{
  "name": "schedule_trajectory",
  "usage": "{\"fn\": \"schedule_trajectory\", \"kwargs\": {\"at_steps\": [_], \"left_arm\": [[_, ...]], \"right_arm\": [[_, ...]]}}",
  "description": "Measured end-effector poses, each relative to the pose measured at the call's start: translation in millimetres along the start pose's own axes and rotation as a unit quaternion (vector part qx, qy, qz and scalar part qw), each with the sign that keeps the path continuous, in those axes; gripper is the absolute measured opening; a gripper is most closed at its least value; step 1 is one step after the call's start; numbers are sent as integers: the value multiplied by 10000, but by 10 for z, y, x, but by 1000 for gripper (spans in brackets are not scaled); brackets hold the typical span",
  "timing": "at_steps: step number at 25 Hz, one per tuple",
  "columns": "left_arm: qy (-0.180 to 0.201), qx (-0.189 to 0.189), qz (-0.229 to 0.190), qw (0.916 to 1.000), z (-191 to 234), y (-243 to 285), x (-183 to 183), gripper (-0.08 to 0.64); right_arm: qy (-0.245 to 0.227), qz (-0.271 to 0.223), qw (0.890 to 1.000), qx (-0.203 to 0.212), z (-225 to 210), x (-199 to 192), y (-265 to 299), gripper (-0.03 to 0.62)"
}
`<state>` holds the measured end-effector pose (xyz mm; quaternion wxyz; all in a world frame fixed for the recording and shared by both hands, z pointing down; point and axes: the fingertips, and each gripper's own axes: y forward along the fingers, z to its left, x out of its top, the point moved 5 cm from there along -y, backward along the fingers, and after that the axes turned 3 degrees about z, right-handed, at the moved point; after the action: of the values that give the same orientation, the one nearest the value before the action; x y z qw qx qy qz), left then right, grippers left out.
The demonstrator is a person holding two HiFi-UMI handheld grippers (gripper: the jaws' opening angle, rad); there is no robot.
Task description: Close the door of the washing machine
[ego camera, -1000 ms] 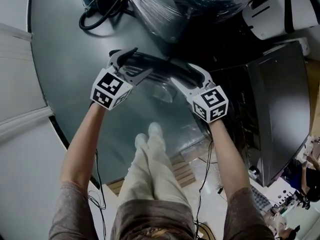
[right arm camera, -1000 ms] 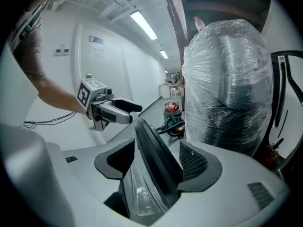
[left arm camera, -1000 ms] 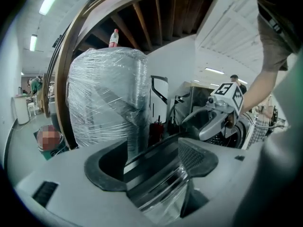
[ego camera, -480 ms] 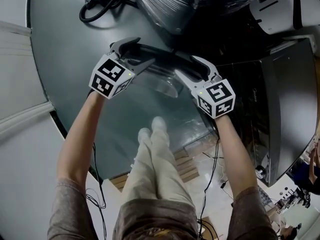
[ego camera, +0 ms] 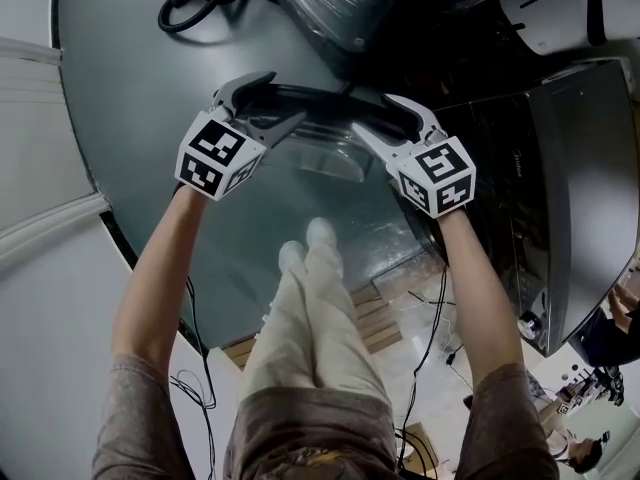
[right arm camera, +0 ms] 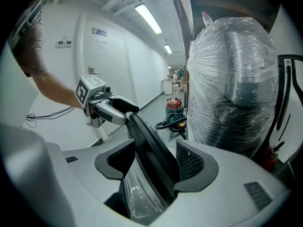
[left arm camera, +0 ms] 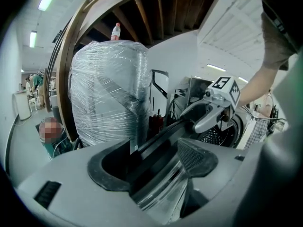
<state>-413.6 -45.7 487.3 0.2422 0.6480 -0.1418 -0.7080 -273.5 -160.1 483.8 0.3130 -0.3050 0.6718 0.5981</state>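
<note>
The washing machine door is a dark rim (ego camera: 330, 101) round a clear glass bowl (ego camera: 330, 163), swung out from the dark washing machine (ego camera: 560, 188) at the right. My left gripper (ego camera: 275, 103) straddles the rim's left end, jaws open, one finger on each side. My right gripper (ego camera: 375, 118) straddles the rim's right end the same way. In the left gripper view the rim (left arm camera: 161, 138) runs between my jaws (left arm camera: 156, 160) toward the right gripper (left arm camera: 208, 115) and the drum (left arm camera: 218, 136). In the right gripper view the rim (right arm camera: 151, 145) leans against the right pad (right arm camera: 189, 162).
A big bundle wrapped in clear film (ego camera: 340, 8) stands beyond the door, with a black hose (ego camera: 200, 13) and a red vacuum (right arm camera: 174, 109) beside it. My legs (ego camera: 310, 298) are below the door. Cables (ego camera: 430, 308) and a wooden pallet (ego camera: 370, 318) lie on the floor.
Both grippers, still astride the door rim, have shifted a little away from me, the right one also rightward toward the machine. The jaws look the same.
</note>
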Motion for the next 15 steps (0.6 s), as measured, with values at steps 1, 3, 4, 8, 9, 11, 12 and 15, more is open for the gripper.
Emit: {"fn": "schedule_trajectory", "kwargs": {"at_steps": [1,3,4,8,9,11,12,15], "left_arm": [[-45,8,-12,10000,-21,-29,-17,306],[-83,28,-12,10000,-65,-90,-60,269],[-87,33,-9,10000,-86,-121,-81,264],[-197,76,13,9998,-180,-222,-149,262],[-228,103,23,9997,-209,-243,-166,262],[-324,152,30,9994,-265,-288,-203,247],[-388,175,28,9991,-292,-314,-223,238],[-550,195,31,9983,-406,-383,-279,224]], "right_arm": [[-37,40,10000,42,16,-6,-8,262],[-103,93,9998,118,57,-19,-27,262],[-125,107,9998,144,80,-22,-32,262],[-198,167,9995,195,157,-39,-44,262],[-218,190,9993,216,175,-48,-52,262],[-260,235,9990,285,210,-74,-75,263],[-288,257,9987,332,227,-87,-84,262],[-400,346,9973,508,272,-133,-128,264]]}}
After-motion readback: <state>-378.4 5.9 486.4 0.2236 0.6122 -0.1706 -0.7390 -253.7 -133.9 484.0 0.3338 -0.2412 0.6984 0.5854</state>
